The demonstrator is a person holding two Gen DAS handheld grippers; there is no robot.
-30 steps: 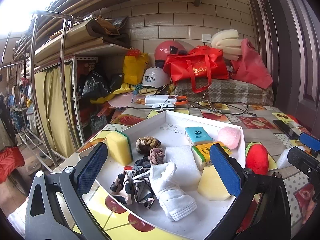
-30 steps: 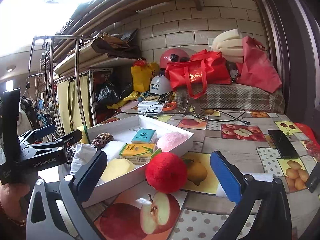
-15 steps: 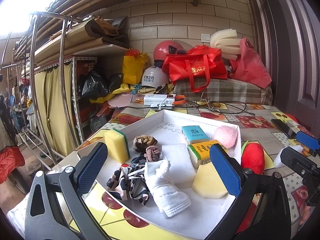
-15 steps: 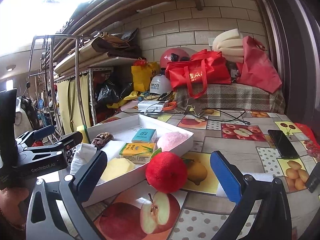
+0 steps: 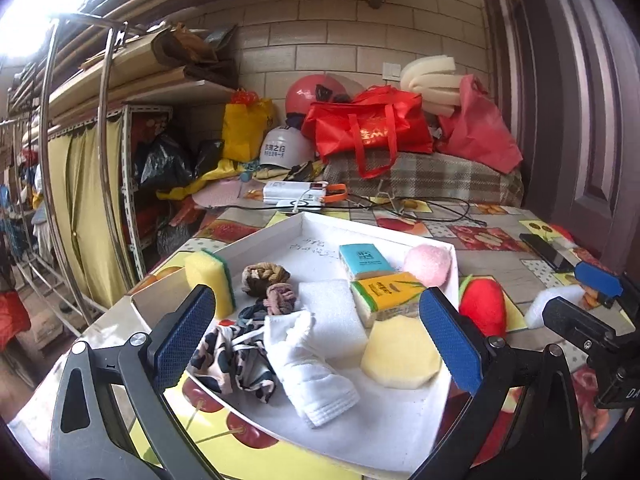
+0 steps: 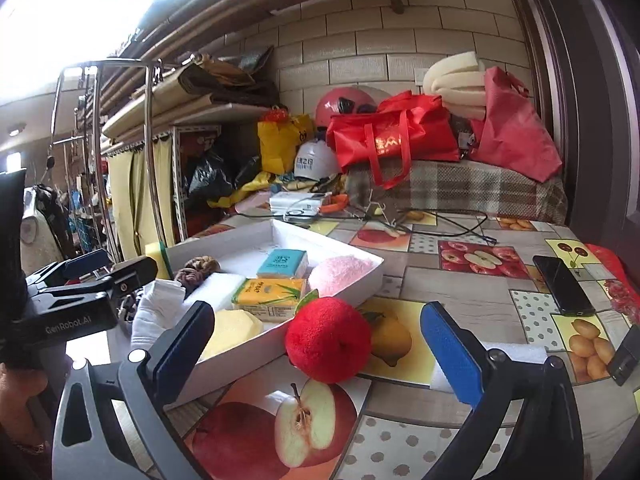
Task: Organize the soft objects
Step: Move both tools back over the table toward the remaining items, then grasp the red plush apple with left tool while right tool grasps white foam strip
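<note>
On top of the fruit-print table [image 6: 472,284] sits a white tray [image 5: 256,240] full of soft things. Over the tray hangs the left gripper [image 5: 316,344], its two blue pads wide apart with nothing between them. Between the pads, seen from the left camera, lie a white sock [image 5: 308,364] and a spotted cloth [image 5: 236,360], touching each other. A white foam block [image 5: 332,312] lies at about 1 o'clock from the sock, touching it. A round yellow sponge [image 5: 400,356] rests at 3 o'clock from the sock. A yellow tissue pack [image 5: 388,292] is just behind that sponge, and a blue tissue pack [image 5: 364,256] is behind that one. A pink puff [image 5: 428,264] sits in the tray's far right corner. Two braided hair ties [image 5: 268,284] lie near the middle. A yellow and green sponge [image 5: 208,280] stands on its edge at the tray's left side; I cannot tell if it is inside the wall.

The right gripper [image 6: 316,348] is wide open too and holds nothing. A red plush apple [image 6: 328,340] sits on the table between its pads, touching the tray's near wall. A white foam piece [image 6: 516,354] lies at 3 o'clock from the apple, partly hidden by the right pad. A black phone [image 6: 564,284] lies at 2 o'clock, well apart.
</note>
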